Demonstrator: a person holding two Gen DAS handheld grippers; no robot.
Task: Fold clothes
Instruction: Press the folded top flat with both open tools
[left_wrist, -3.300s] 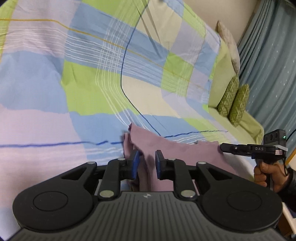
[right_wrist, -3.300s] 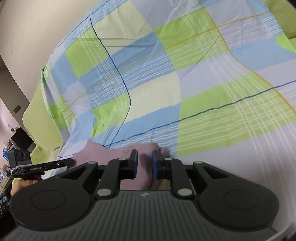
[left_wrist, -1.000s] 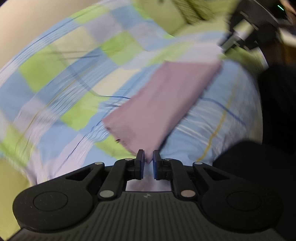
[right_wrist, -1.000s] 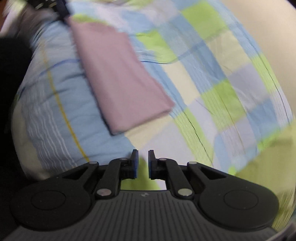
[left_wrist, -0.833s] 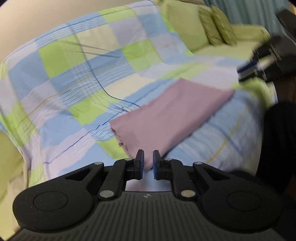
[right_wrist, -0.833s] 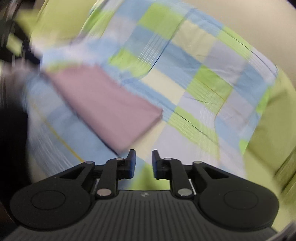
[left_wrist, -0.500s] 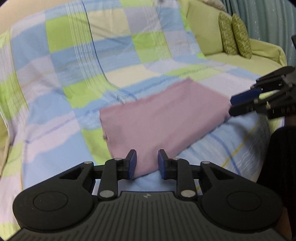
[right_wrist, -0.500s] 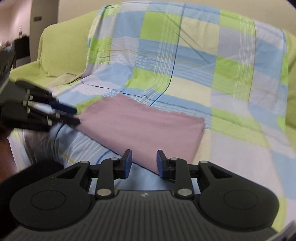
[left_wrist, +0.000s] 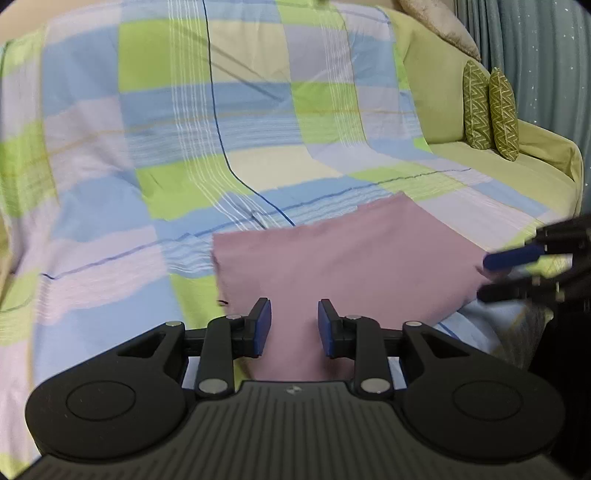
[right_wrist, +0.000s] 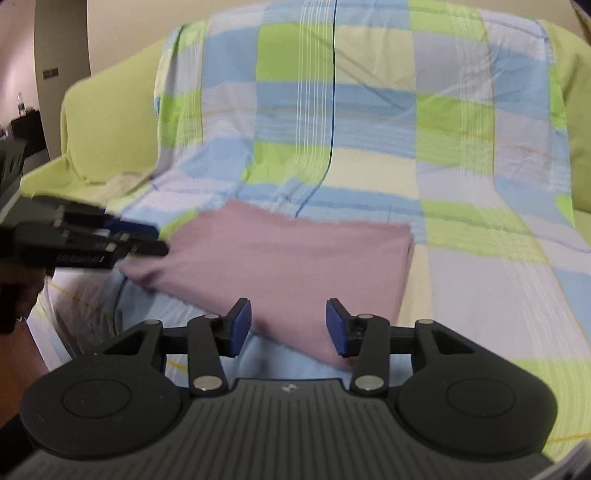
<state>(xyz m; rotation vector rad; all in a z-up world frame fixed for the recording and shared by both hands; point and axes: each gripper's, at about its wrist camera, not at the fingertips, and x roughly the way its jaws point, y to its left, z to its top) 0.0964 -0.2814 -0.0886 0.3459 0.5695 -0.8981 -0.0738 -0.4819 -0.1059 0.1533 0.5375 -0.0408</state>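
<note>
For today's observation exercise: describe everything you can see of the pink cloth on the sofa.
The pink cloth is a plain, matte mauve fabric, folded into a flat, roughly rectangular shape with fairly straight edges. It lies on the checked sheet covering the sofa seat, near its front edge. Neither pair of tongs grips it; both are open.
</note>
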